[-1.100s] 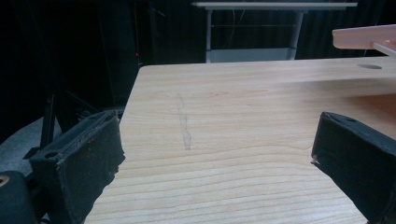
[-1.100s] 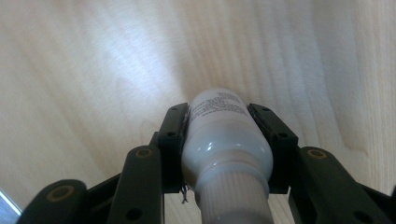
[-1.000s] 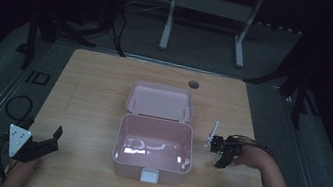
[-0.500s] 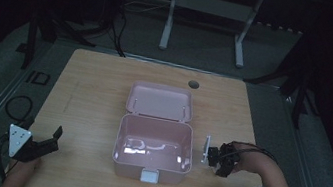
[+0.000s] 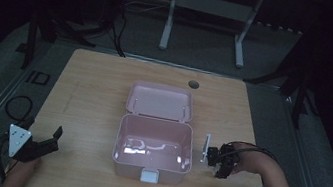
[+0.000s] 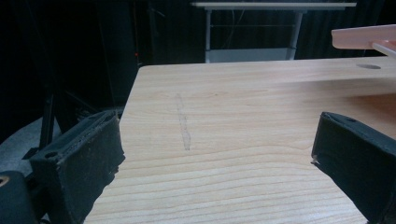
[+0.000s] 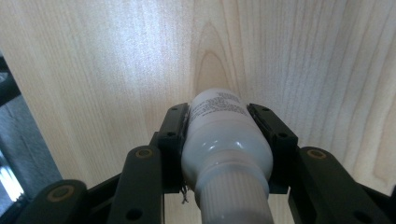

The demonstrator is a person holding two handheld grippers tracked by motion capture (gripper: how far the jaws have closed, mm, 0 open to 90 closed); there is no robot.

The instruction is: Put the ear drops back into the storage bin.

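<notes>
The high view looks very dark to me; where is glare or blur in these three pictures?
High view: dim all over, black surroundings, with bright glare patches on the floor of the open pink box. Left gripper view: evenly lit table, but the near jaws are soft. Right gripper view: the white bottle is close and blurred toward its cap, the wood behind it pale and washed out.

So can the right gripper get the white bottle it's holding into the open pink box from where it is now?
Probably yes. The right gripper, jaws shut on the white plastic bottle, sits just beside the open pink plastic box, whose lid is folded back. Nothing lies between them on the wooden table.
</notes>
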